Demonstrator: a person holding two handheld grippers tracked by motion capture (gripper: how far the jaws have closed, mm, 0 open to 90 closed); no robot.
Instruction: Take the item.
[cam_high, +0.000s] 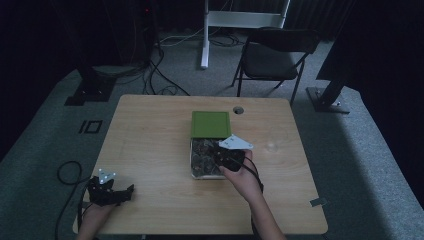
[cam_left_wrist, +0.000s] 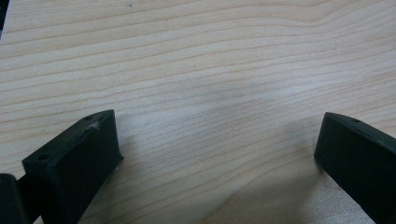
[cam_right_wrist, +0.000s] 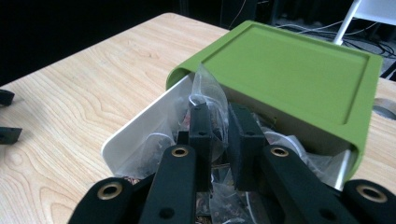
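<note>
High view: a wooden tabletop (cam_high: 150, 150) carries a white box (cam_high: 192, 165) near its middle, with a green lid (cam_high: 210, 123) slid toward the far end so that the near part lies uncovered. The right claw (cam_high: 222, 155), held in the person's right hand (cam_high: 242, 175), sits over the uncovered part, among dark contents in clear wrapping. The left claw (cam_high: 131, 189) rests at the near left corner of the tabletop, well apart from the box. A folding chair (cam_high: 275, 55) stands on the floor beyond the far edge. Left gripper view: the left claw (cam_left_wrist: 217, 140) stands wide, with bare wood grain of the tabletop (cam_left_wrist: 210, 70) between its two black jaws and nothing held. Right gripper view: the right claw (cam_right_wrist: 219, 126) is drawn narrow and pinches a clear plastic packet (cam_right_wrist: 208, 88), whose crumpled top rises between and above the jaws. Below it the white box (cam_right_wrist: 140, 126) holds more clear packets with dark contents, and the green lid (cam_right_wrist: 289, 65) covers the far part. No brand, label or writing can be read on the lid, box or packets.
</note>
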